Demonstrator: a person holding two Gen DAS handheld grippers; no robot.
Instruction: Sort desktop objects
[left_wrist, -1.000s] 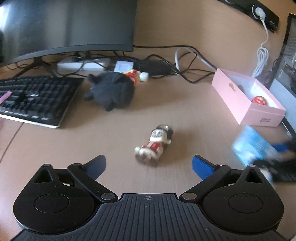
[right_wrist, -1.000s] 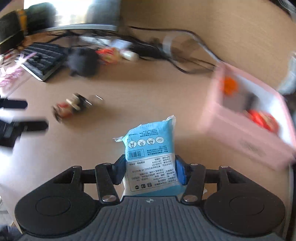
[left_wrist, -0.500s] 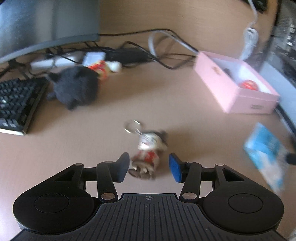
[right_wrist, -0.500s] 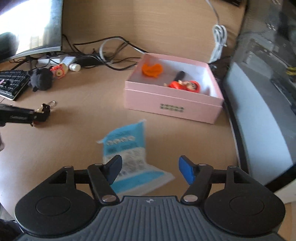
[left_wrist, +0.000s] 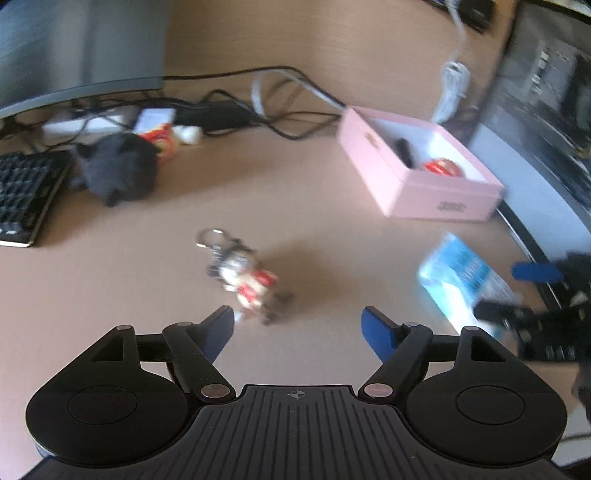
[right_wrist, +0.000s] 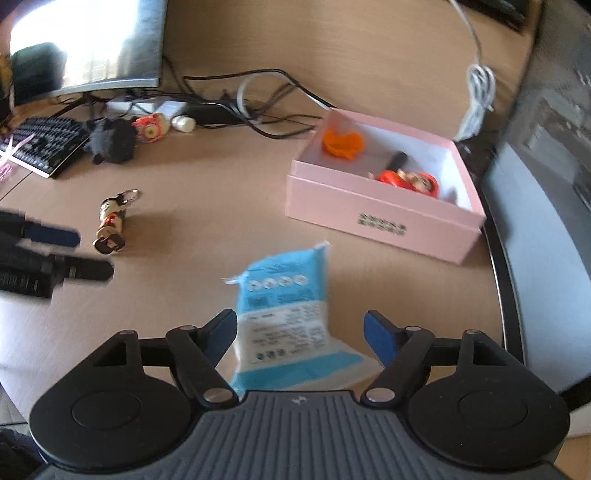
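Two grippers hang over a cluttered tabletop (right_wrist: 221, 177) midway through a desk sort, neither one holding anything. The left gripper (left_wrist: 297, 328) has its jaws spread, having just been opening, and the small figure keychain (left_wrist: 242, 275) lies on the wood just ahead of its left fingertip, free of both pads. The right gripper (right_wrist: 300, 328) is likewise parted, its jaws having just been opening, with the blue tissue packet (right_wrist: 284, 317) lying flat between the fingers but apparently touched by neither.

Both items appear to sit short of the open pink box (right_wrist: 384, 221), which stands to the right near the tabletop's edge and already holds an orange piece (right_wrist: 341, 142), a dark stick-like item (right_wrist: 397, 158) and a red figure (right_wrist: 406, 181); the box looks to be the collecting point. Left waiting toward the back are a black plush toy (right_wrist: 110, 140) beside the keyboard (right_wrist: 44, 144), a red-and-white round toy (right_wrist: 149, 127) and a small white object (right_wrist: 183, 123) near the tangle of cables (right_wrist: 258, 107) under the monitor (right_wrist: 88, 44).

Judging by the layout, the keychain and packet each need a fresh grip before going into the box. Blur softens the keychain in the left view.
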